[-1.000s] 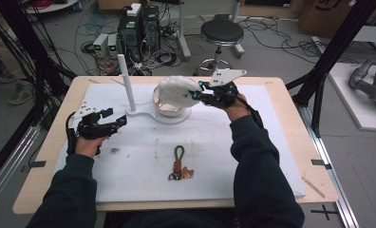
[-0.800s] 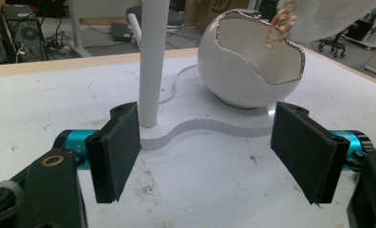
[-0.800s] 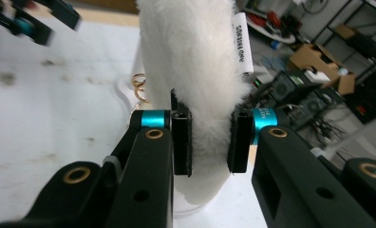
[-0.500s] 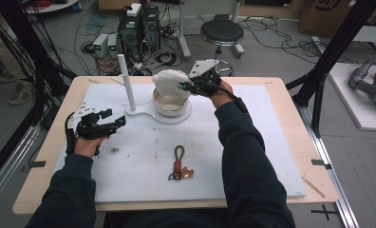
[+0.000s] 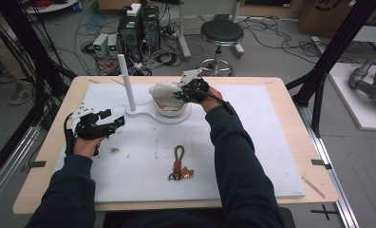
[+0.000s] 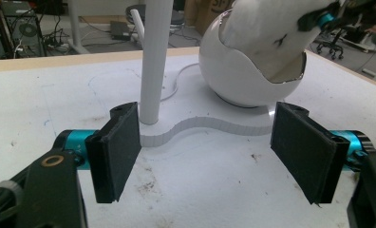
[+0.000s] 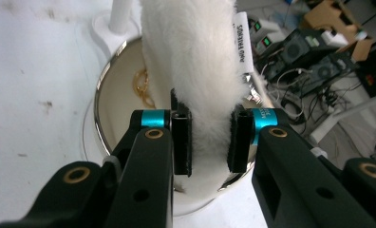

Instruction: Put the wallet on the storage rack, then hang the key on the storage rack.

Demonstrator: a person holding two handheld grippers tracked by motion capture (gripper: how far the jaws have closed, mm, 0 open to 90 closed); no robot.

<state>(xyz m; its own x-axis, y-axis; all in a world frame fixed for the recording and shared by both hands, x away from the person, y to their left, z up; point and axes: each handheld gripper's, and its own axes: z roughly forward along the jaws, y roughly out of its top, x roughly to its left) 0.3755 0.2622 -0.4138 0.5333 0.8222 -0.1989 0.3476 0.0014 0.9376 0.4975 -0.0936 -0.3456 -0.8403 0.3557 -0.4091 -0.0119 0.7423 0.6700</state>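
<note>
Right gripper (image 7: 210,142): jaws clenched on a white plush toy (image 7: 195,61), pads pressing into the fur from both sides. A white sewn-in label (image 7: 243,42) on the toy carries black print, too small and tilted to read. The toy hangs partly inside a white egg-shaped bowl (image 7: 105,90) with a broken-shell rim, over a gold-coloured thing (image 7: 143,88) lying in the bowl. In the high view the right gripper (image 5: 183,90) holds the toy (image 5: 163,89) at the bowl (image 5: 169,110), which stands on a flat white base (image 5: 148,115) beside an upright white post (image 5: 125,80).

Left gripper (image 6: 205,152): jaws released, wide apart, nothing between them, above the white mat (image 6: 214,190) and facing the post (image 6: 155,57) and bowl (image 6: 233,71). On the bench (image 5: 290,95) a key ring with a cord loop (image 5: 179,164) lies well apart, nearer the person.
</note>
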